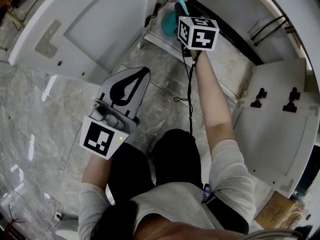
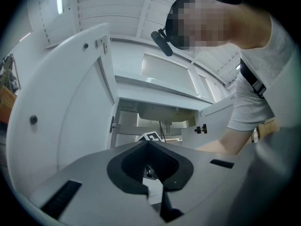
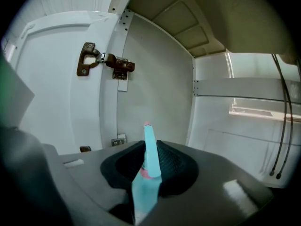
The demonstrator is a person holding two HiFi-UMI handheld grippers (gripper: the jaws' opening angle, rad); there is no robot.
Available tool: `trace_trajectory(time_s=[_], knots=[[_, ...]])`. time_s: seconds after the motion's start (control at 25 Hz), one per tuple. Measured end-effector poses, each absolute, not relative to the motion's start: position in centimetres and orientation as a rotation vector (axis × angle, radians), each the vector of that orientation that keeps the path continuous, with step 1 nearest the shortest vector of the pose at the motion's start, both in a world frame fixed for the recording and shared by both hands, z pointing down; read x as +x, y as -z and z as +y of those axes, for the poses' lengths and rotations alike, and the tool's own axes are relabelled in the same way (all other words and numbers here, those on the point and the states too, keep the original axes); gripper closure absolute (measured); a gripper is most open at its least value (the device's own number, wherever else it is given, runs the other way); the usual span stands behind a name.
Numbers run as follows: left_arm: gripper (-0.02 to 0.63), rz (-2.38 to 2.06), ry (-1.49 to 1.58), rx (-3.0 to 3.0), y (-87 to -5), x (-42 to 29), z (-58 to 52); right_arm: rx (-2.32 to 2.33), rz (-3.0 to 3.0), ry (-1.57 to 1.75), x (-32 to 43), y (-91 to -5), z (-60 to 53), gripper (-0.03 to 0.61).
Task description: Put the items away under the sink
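At the mouth of the open white under-sink cabinet (image 3: 155,79), gripping a slim turquoise plastic item with a pink band (image 3: 149,145) between the jaws of the right gripper (image 3: 149,164), with those of the left gripper (image 1: 142,74) closed empty over the grey marble floor (image 1: 50,114).

In the head view the marker cube (image 1: 198,32) covers the jaws of the right gripper (image 3: 150,147), so only a tip of the pale blue item (image 1: 181,5) shows past it. A teal rounded shape (image 1: 169,25) inside the cabinet (image 1: 227,64) is half hidden behind the cube and the frame — what it is cannot be told. In the right gripper view the item's lower end is cut off by the bottom edge.
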State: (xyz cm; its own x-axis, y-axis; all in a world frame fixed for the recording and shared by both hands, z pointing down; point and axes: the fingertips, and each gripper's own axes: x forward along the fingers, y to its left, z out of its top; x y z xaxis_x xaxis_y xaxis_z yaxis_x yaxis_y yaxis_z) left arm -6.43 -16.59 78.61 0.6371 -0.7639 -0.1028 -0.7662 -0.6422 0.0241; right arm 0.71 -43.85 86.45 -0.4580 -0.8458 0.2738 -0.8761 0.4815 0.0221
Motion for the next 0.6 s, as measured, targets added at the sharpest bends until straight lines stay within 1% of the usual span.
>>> trace_trajectory(time_s=[0.6], knots=[[0.607, 1.356, -0.192, -2.815, -78.66, -7.11, -16.58, 1.514, -2.514, -0.200, 1.06, -86.58, -44.41, 0.483]])
